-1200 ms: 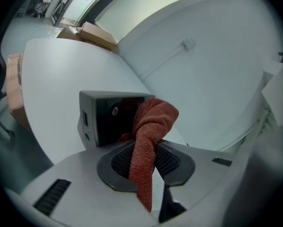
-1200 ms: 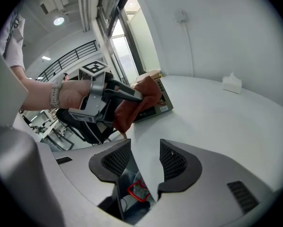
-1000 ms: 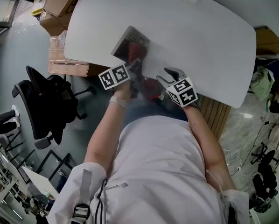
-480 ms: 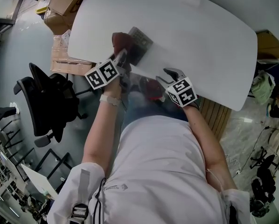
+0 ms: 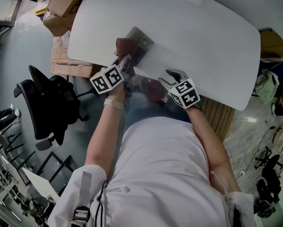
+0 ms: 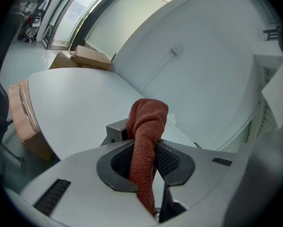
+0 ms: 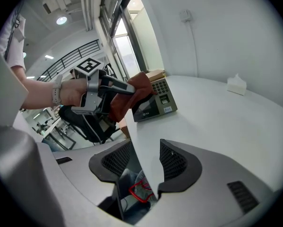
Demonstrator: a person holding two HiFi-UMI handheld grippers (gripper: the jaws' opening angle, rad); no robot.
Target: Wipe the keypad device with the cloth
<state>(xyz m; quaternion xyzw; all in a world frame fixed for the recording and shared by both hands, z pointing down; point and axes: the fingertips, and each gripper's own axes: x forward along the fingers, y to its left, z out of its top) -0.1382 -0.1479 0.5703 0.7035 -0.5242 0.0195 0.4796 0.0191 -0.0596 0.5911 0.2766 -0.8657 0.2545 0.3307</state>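
Wiping step: left gripper [image 6: 146, 163] pinching red cloth [image 6: 146, 119] at keypad device [image 7: 156, 104], keys likely next; right gripper [image 7: 146, 162] parted astride table [image 7: 222, 122] edge.

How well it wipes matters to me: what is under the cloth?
The cloth, clamped in the left gripper, covers one end of the keypad device. Its keys and screen show beside it; the covered part is hidden.
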